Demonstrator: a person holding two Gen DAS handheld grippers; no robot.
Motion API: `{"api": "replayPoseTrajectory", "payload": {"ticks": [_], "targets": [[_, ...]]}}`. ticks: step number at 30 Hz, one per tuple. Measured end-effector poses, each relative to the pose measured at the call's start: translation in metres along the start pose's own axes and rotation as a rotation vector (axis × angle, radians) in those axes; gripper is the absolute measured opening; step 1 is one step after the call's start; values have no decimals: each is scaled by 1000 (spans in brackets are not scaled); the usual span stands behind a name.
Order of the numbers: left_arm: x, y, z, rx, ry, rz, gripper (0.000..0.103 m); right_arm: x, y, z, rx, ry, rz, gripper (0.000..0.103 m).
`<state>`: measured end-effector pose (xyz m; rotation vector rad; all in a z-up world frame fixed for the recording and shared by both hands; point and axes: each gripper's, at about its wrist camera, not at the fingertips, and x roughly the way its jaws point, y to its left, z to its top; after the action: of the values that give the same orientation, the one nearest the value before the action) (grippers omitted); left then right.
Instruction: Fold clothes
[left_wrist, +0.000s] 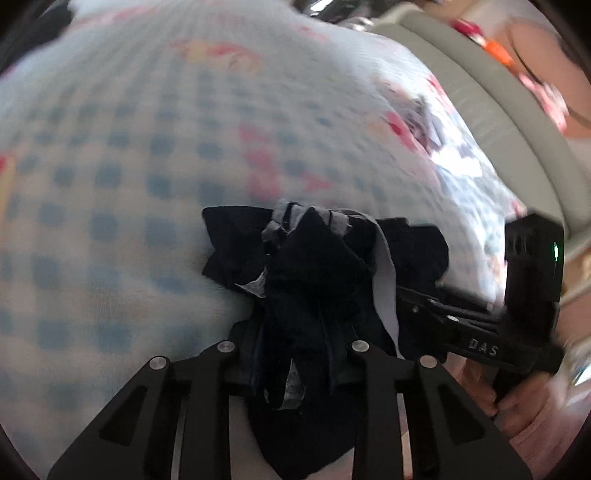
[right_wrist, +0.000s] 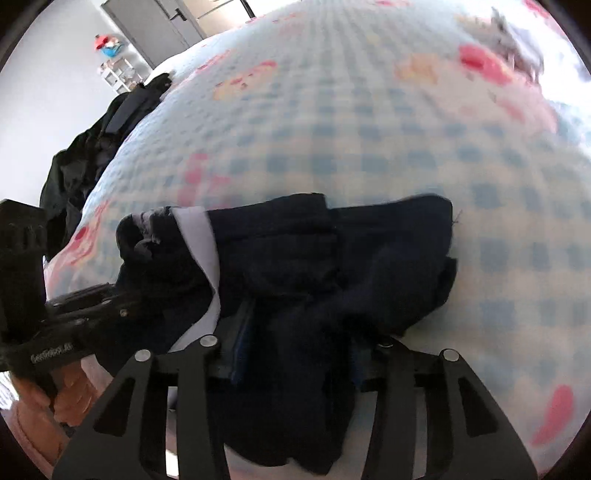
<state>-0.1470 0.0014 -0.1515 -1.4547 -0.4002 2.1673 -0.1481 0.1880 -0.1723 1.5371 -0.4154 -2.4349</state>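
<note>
A dark navy garment (left_wrist: 321, 266) with a pale waistband strip lies bunched on the blue-checked bedspread (left_wrist: 147, 147). My left gripper (left_wrist: 291, 332) is shut on one bunched end of it, and cloth hides the fingertips. From the right, my right gripper (left_wrist: 410, 295) reaches into the same cloth. In the right wrist view the garment (right_wrist: 280, 251) spreads across the bedspread (right_wrist: 369, 129), and my right gripper (right_wrist: 295, 332) is shut on its near folds. The left gripper (right_wrist: 122, 295) grips the waistband end at the left. A hand (right_wrist: 55, 398) holds it.
A heap of dark clothes (right_wrist: 85, 147) lies at the bed's left edge. Beyond it stand a grey cabinet (right_wrist: 155, 29) and a small white shelf (right_wrist: 114, 74). A beige padded bed frame (left_wrist: 480, 92) runs along the right. A small grey item (left_wrist: 424, 118) lies farther up the bed.
</note>
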Motion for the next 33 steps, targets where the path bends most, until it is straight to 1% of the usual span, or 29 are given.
{"api": "replayPoseTrajectory", "payload": {"ticks": [1, 2, 3, 4, 5, 7, 10, 12, 13, 15, 21, 24, 26, 28, 30, 31, 33], "targets": [[-6, -4, 1, 4, -18, 1, 17, -4, 0, 1, 13, -11, 14, 36], [-12, -8, 1, 11, -39, 2, 14, -9, 1, 3, 24, -23, 28, 25], [-19, -18, 1, 46, -59, 28, 13, -17, 3, 5, 20, -34, 48, 21], [-25, -28, 4, 66, -65, 30, 13, -25, 4, 6, 17, -46, 68, 15], [-30, -37, 6, 85, -69, 29, 12, -34, 6, 8, 13, -57, 87, 14], [-37, -60, 20, 117, -73, -4, 12, -54, 2, 20, 2, -68, 90, 13], [-41, -101, 47, 178, -96, -37, 12, -94, -14, 45, -22, -132, 99, 12], [-33, -127, 69, 198, -115, -64, 13, -117, -35, 65, -21, -157, 115, 12], [-24, -139, 81, 190, -117, -81, 13, -129, -46, 75, -20, -170, 120, 12], [-1, -163, 107, 169, -101, -110, 13, -143, -68, 100, -26, -186, 57, 12], [66, -262, 173, 243, -93, -148, 13, -195, -148, 173, -12, -242, -79, 12], [91, -304, 206, 288, -98, -143, 13, -217, -181, 210, -27, -257, -159, 12], [107, -330, 228, 315, -102, -142, 13, -231, -203, 229, -40, -274, -193, 12], [122, -350, 243, 363, -118, -115, 13, -242, -222, 249, -59, -292, -237, 12], [139, -360, 257, 373, -134, -89, 13, -245, -239, 261, -67, -300, -284, 12], [148, -360, 262, 356, -140, -96, 13, -247, -249, 267, -69, -305, -306, 12], [166, -356, 271, 318, -151, -113, 13, -239, -268, 276, -53, -336, -321, 13]]}}
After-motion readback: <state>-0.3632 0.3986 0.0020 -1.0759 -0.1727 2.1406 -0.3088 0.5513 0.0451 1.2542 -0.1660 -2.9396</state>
